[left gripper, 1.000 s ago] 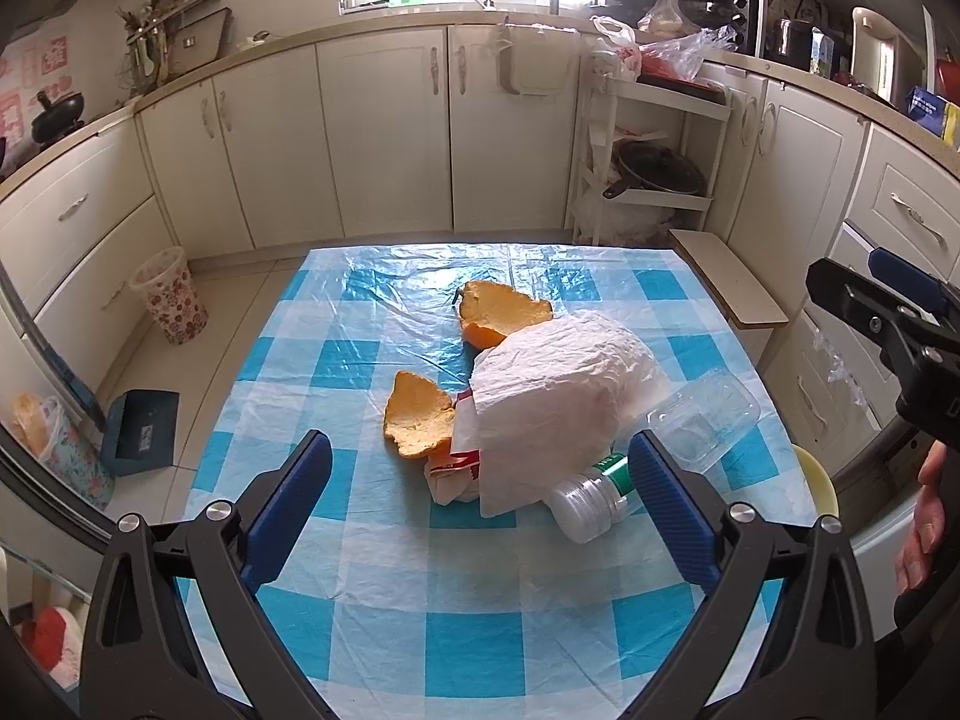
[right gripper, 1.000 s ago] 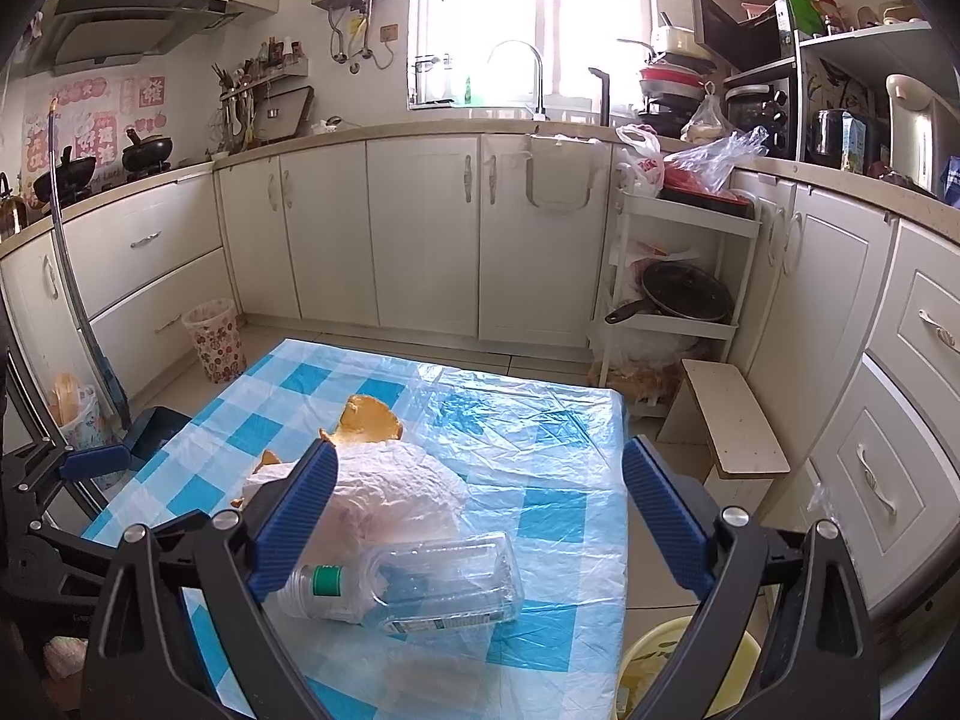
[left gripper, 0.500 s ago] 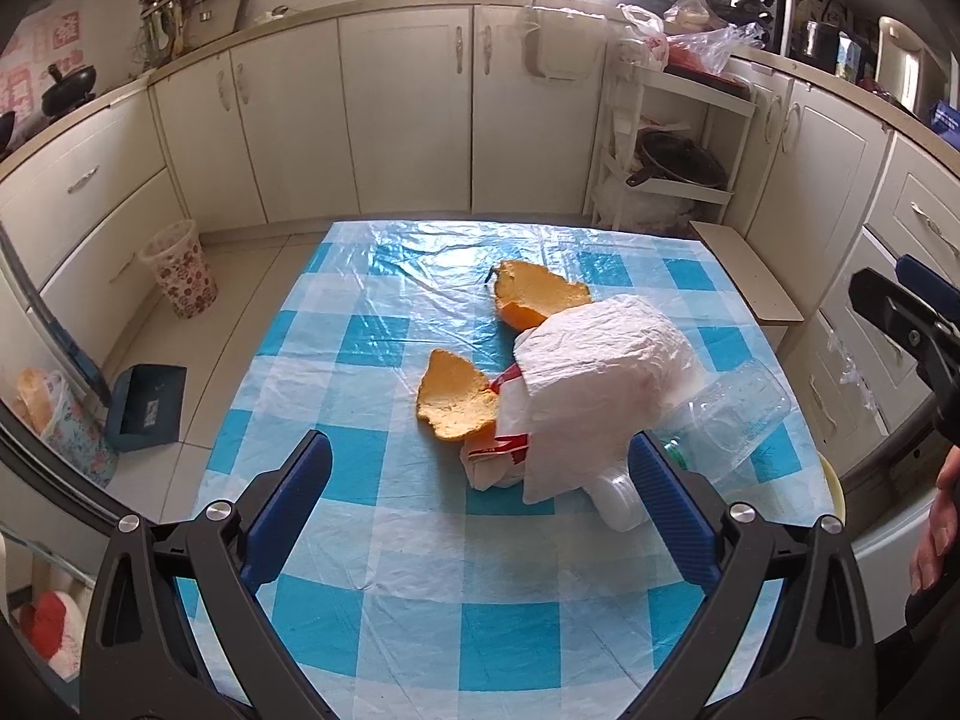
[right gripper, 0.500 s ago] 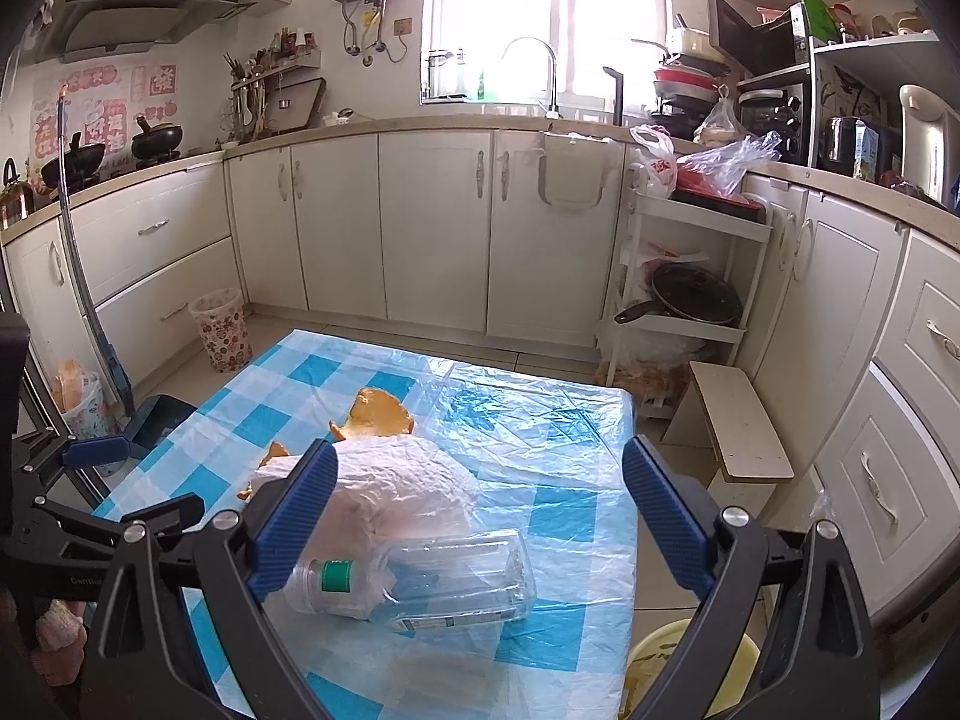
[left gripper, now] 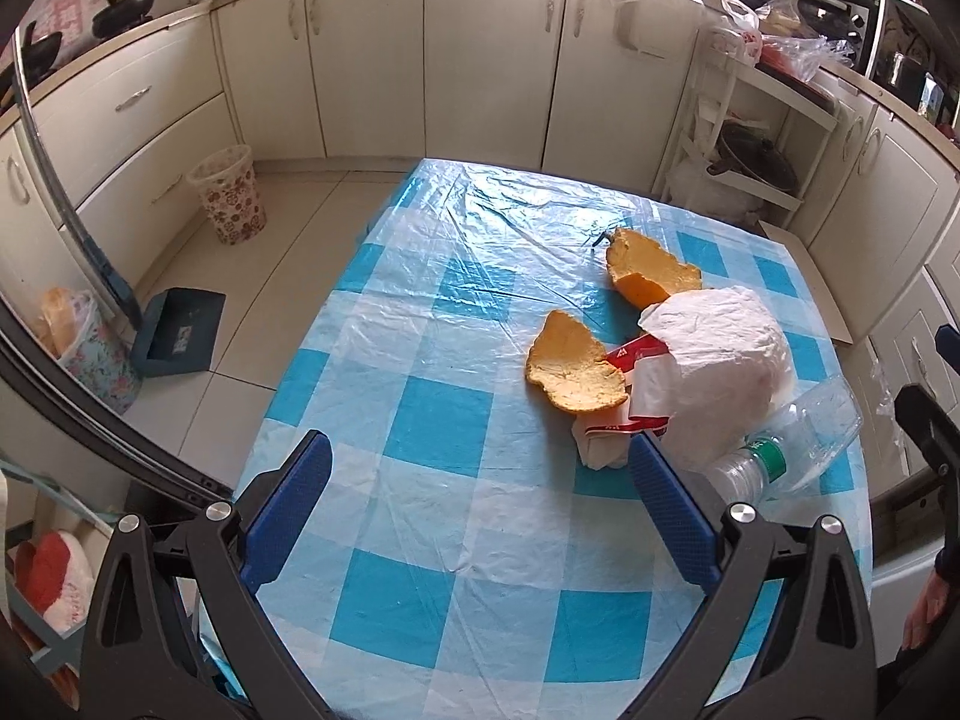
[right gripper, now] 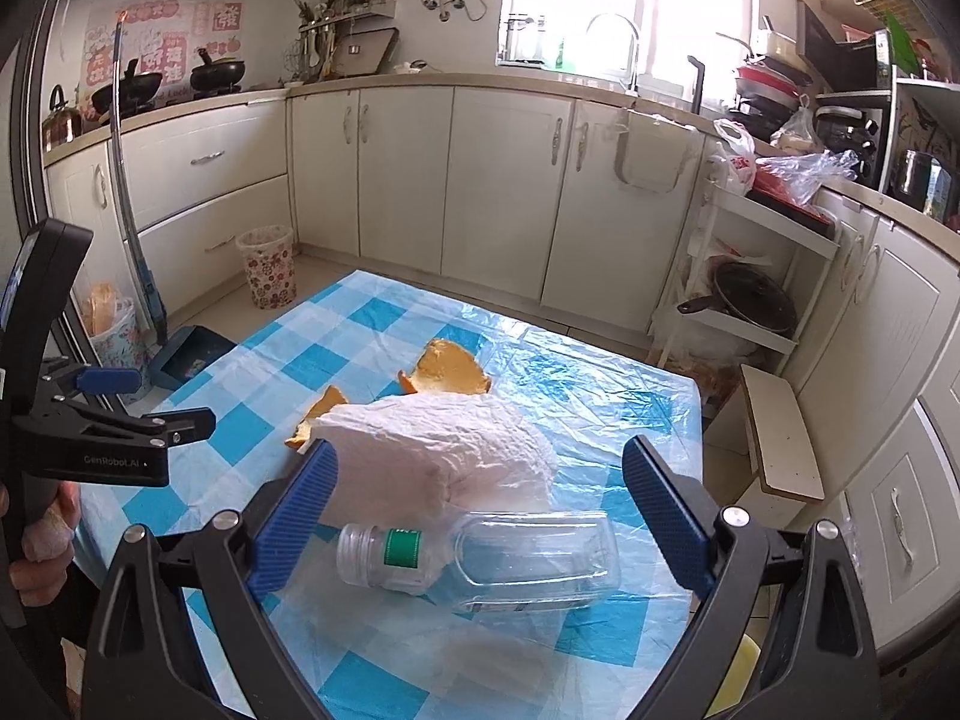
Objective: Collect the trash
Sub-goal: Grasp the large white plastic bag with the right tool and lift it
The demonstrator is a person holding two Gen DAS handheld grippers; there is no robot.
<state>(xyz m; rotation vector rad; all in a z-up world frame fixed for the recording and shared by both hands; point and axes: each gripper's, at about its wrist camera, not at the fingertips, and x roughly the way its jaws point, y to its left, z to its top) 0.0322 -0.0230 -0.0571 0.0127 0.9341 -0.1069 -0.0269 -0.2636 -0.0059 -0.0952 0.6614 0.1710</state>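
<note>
Trash lies in a heap on the blue-checked table (left gripper: 432, 420): two orange peel pieces (left gripper: 573, 363) (left gripper: 651, 270), a crumpled white plastic bag (left gripper: 717, 372), a red-and-white wrapper (left gripper: 624, 429) and a clear plastic bottle (left gripper: 786, 438) on its side. My left gripper (left gripper: 480, 504) is open above the near table edge, left of the heap, holding nothing. In the right wrist view the bottle (right gripper: 498, 558) lies between the tips of my open right gripper (right gripper: 480, 516), with the white bag (right gripper: 444, 456) and peel (right gripper: 450, 369) behind it. The left gripper (right gripper: 180, 423) shows at the left.
A patterned waste bin (left gripper: 231, 195) stands on the floor by the cabinets, with a dark dustpan (left gripper: 177, 333) nearer. A yellow bin (right gripper: 741, 681) shows beside the table's right edge. A white shelf rack with a pan (right gripper: 750, 300) and a low stool (right gripper: 780, 438) stand beyond the table.
The left gripper has swung left and pulled back, so the heap now sits to its right. The right gripper has edged closer over the bottle. Both stayed open.
</note>
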